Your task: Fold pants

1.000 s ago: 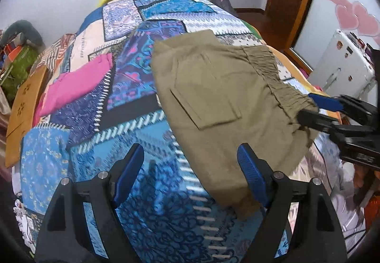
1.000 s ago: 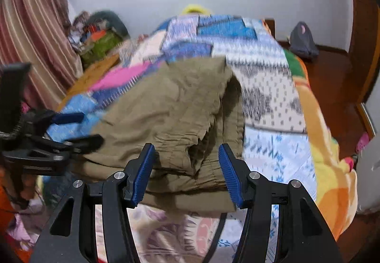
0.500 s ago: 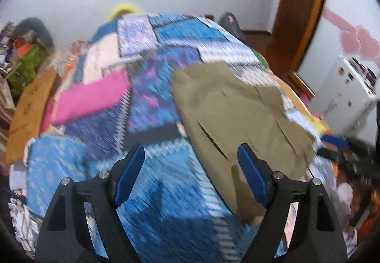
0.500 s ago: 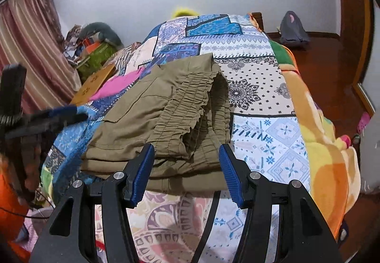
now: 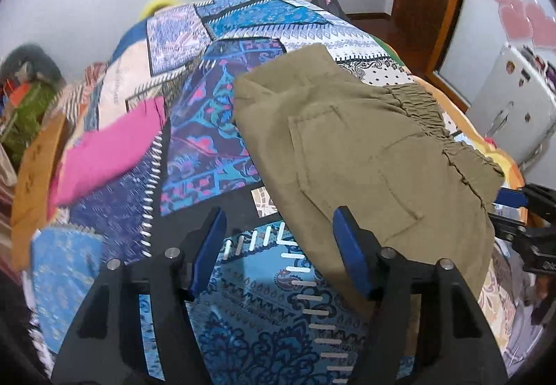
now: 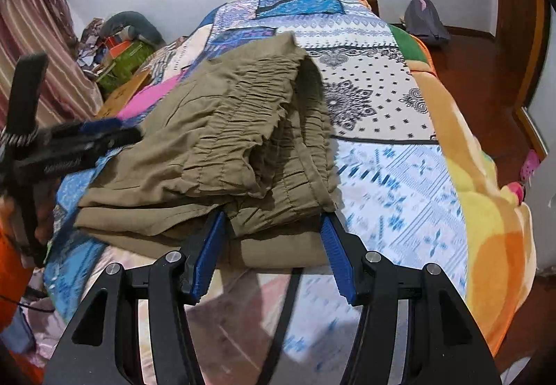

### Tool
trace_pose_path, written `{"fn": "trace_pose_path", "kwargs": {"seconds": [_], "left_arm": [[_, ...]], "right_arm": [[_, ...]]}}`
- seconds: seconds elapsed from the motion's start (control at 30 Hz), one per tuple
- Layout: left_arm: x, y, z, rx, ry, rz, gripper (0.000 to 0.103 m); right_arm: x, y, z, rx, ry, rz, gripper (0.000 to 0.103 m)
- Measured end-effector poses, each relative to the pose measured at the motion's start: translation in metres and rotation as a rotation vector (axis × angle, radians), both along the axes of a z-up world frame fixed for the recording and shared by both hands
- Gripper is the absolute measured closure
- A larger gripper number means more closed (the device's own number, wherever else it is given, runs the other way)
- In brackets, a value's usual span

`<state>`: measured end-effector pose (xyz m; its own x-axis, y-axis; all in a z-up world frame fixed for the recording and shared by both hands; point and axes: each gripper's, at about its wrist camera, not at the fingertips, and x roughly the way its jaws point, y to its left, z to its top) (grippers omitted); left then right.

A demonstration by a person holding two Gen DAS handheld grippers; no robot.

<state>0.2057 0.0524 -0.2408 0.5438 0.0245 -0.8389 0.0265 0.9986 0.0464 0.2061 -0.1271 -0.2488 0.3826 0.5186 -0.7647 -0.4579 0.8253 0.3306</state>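
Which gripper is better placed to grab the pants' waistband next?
Right. The right gripper is open with the olive pants waistband at its fingertips; the left gripper, also open, faces the pocket side.

A patchwork bedspread (image 5: 222, 127), white fridge (image 5: 514, 110), striped curtain (image 6: 38, 47).

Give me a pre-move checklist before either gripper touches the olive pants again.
1. Left gripper open, holding nothing: ok.
2. Right gripper open, holding nothing: ok.
3. Pants lying folded on the bedspread: ok.
4. Folded layers lined up at the near edge: not ok, edges stagger in the right wrist view.
5. Elastic waistband flat: not ok, it gapes open.
6. Pants clear of the bed's near edge: cannot tell.
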Motion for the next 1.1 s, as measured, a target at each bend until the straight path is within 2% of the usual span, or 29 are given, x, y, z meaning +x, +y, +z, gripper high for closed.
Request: {"fn": "trace_pose_path", "kwargs": {"seconds": [0.13, 0.27, 0.37, 0.53, 0.67, 0.8, 0.9, 0.97, 1.1], "left_arm": [[0.011, 0.003, -0.006, -0.018, 0.026, 0.003, 0.038], [0.022, 0.001, -0.011, -0.017, 0.045, -0.01, 0.039], [0.036, 0.003, -0.016, -0.095, 0.087, 0.002, 0.041], [0.057, 0.009, -0.017, -0.167, 0.11, 0.003, 0.042], [0.07, 0.037, 0.0, -0.213, 0.04, 0.067, 0.042], [0.095, 0.064, 0.015, -0.105, -0.025, 0.097, 0.042], [0.12, 0.081, 0.008, -0.033, -0.013, 0.099, 0.042], [0.135, 0.093, 0.0, -0.029, 0.01, 0.107, 0.042], [0.162, 0.116, -0.018, -0.077, 0.025, 0.137, 0.042]], "right_arm": [[0.021, 0.004, -0.005, -0.037, 0.004, 0.016, 0.05], [0.046, 0.016, -0.006, -0.131, -0.027, 0.068, 0.05], [0.07, 0.02, -0.013, -0.17, -0.038, 0.085, 0.05], [0.107, 0.016, -0.026, -0.125, 0.012, 0.035, 0.05], [0.111, 0.006, -0.024, -0.095, 0.017, 0.001, 0.05], [0.102, -0.01, -0.013, -0.046, 0.025, -0.043, 0.05], [0.089, -0.014, 0.003, -0.022, 0.011, -0.062, 0.049], [0.08, -0.013, 0.013, -0.009, -0.008, -0.064, 0.047], [0.062, 0.003, 0.031, 0.004, -0.046, -0.042, 0.046]]}}
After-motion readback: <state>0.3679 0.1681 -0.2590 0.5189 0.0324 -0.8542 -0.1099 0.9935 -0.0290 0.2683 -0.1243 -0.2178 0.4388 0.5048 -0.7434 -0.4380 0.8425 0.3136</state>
